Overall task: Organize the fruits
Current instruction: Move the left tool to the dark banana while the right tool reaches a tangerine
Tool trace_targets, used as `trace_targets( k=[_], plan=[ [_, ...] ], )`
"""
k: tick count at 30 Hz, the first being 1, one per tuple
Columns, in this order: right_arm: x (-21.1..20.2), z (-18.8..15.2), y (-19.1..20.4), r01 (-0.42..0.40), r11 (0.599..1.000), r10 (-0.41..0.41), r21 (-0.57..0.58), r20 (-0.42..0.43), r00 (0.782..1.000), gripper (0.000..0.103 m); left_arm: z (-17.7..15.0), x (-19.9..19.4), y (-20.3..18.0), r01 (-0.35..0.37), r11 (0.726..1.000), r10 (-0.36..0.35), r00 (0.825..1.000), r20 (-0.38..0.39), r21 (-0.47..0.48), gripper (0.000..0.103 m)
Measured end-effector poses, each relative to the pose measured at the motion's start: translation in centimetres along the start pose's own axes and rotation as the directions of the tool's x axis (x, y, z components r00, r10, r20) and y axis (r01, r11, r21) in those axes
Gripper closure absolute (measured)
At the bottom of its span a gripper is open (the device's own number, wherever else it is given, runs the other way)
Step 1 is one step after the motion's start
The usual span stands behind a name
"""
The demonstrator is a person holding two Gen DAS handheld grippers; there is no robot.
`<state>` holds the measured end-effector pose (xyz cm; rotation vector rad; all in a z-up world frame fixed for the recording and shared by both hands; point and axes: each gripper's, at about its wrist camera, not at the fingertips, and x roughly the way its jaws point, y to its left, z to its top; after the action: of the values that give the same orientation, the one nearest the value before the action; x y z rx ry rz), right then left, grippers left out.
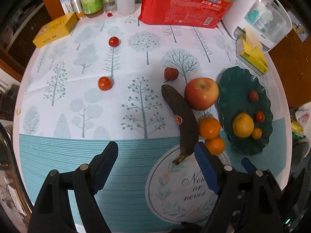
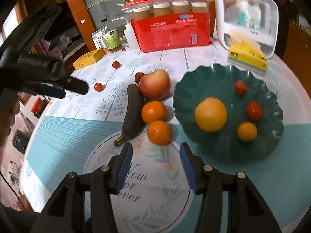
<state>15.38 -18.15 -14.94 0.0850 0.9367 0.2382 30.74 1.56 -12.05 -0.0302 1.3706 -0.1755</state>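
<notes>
Here we see the blackened banana (image 1: 179,116) lying on the tabletop (image 1: 116,155), its long axis running from the stem end nearest us up and away toward the dried red date (image 1: 171,73); a small round sticker sits on its skin, too small to read. An apple (image 1: 201,93) touches its far end on the right, and two tangerines (image 1: 209,128) lie just beside its middle and lower part. Two cherry tomatoes (image 1: 105,83) sit well apart to the left. The dark green scalloped plate (image 2: 194,89) on the right carries a yellow-orange citrus fruit (image 2: 210,114), a smaller orange one and three small red fruits.

Our left gripper (image 1: 155,167) holds its jaws wide with nothing between them but cloth, and the banana's stem just ahead. Our right gripper (image 2: 155,165) has its jaws moderately apart and empty, with the nearer tangerine just ahead.

The tabletop is round, under a cloth printed with pale trees, a teal band and a wreath reading "Now or never". At the back stand a red pack of paper cups (image 1: 182,9) with Chinese writing, a yellow box (image 1: 56,29), bottles, a yellow tissue pack (image 1: 252,56) and a white appliance with a clear cover. Wooden cabinets stand behind.
</notes>
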Motion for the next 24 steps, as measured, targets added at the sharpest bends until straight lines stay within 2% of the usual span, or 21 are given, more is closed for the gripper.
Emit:
trace_targets(
  k=[3, 7, 14, 24],
  plan=[
    [0.5, 0.2, 0.5, 0.028, 0.999, -0.027, -0.045, 0.025, 0.999, 0.052, 0.7, 1.3, -0.4, 0.023, 0.999, -0.024, 0.999, -0.043, -0.022, 0.023],
    [1.0, 0.4, 1.0, 0.069, 0.991, -0.063, -0.116, 0.056, 0.996, 0.052, 1.6, 2.7, -1.4, 0.037, 0.998, -0.039, 0.997, -0.065, -0.041, 0.023],
    [2.5, 0.3, 1.0, 0.057, 0.987, -0.051, -0.153, 0.043, 0.998, 0.052, 2.0, 5.9, -2.1, 0.065, 0.994, -0.074, 0.992, -0.106, -0.093, 0.023],
    [3.9, 0.2, 0.6, -0.003, 0.987, 0.006, -0.161, 0.019, 1.0, 0.052, 2.7, 9.0, -3.4, 0.037, 0.994, -0.048, 0.993, -0.107, -0.104, 0.024]
  ],
)
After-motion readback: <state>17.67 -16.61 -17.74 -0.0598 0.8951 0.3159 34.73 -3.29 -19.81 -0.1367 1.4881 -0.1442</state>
